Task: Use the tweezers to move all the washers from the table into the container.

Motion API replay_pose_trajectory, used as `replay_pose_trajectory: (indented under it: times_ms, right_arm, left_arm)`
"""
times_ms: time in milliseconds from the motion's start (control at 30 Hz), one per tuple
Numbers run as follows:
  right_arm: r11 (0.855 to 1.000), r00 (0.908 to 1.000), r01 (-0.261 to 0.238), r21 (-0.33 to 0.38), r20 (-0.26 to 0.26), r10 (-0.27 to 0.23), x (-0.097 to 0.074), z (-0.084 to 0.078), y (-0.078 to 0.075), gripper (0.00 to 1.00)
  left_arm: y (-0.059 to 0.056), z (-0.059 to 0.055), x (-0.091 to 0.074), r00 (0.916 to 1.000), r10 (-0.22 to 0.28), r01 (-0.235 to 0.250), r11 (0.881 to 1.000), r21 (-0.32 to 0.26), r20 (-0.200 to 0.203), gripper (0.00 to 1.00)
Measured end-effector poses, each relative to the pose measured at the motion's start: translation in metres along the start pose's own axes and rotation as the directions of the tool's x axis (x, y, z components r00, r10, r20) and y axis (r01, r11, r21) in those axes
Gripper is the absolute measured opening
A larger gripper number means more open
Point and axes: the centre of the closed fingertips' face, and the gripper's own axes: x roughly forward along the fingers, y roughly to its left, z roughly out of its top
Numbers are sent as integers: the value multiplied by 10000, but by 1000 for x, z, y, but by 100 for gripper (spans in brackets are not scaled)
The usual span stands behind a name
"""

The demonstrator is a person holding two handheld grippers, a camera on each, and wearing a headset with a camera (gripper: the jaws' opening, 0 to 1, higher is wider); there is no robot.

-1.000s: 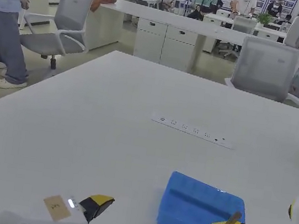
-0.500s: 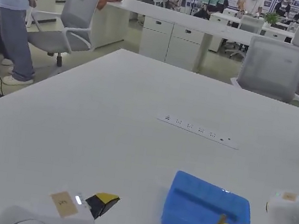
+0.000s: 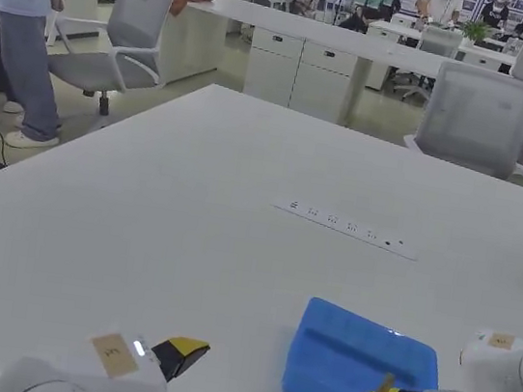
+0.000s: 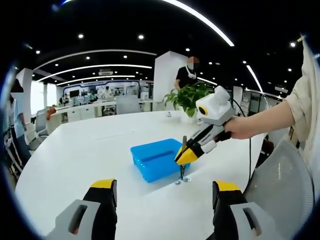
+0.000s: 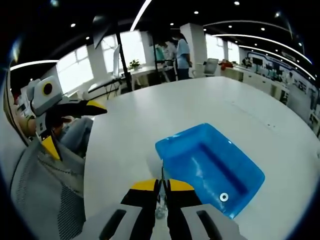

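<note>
A blue container (image 3: 360, 361) stands on the white table, also in the left gripper view (image 4: 156, 158) and the right gripper view (image 5: 210, 165). One washer (image 5: 223, 197) lies inside it. My right gripper (image 5: 161, 186) is shut on thin metal tweezers (image 5: 161, 202). From the left gripper view, the right gripper (image 4: 189, 155) points the tweezers (image 4: 182, 167) down at small washers (image 4: 183, 179) on the table just beside the container's near corner. My left gripper (image 4: 165, 192) stands open and holds nothing, to the left of the container (image 3: 183, 349).
A socket strip (image 3: 346, 229) is set into the table beyond the container. Grey chairs (image 3: 472, 118) and desks stand past the far edge. A person (image 3: 17, 25) stands at the far left. A potted plant (image 4: 187, 97) sits at the table's end.
The head camera has shifted a little. My right gripper has edged slightly lower and left beside the container. The left gripper stays where it was.
</note>
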Motion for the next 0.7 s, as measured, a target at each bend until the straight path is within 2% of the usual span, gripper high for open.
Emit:
replay_pose_trajectory:
  times_ms: [67,133,367,467,700]
  right_arm:
    - [9999,9999,123,-4,14,-123,-1,0,-2,3]
    - [9998,10000,40,200,19,-40,0,-1,-1,4]
    - [9994,9994,331,108,132,-332,-3,2,-6,3]
    - [9991,9991,422,37,19,-422,-3,0,-8,3]
    - [9994,9993,347,-58,-137,-347,-2,-5,-3,3]
  left_arm:
    - [0,0,0,10000,-20,20,10000,-9,-7,79]
    - [0,0,0,10000,-18,18,10000,-1,-15,79]
    - [0,-1,0,10000,-11,11,10000,10,-32,79]
    - [-1,-1,0,10000,-39,39,10000,8,-19,79]
    - [-1,-1,0,10000,-56,56,10000,22,-41,79]
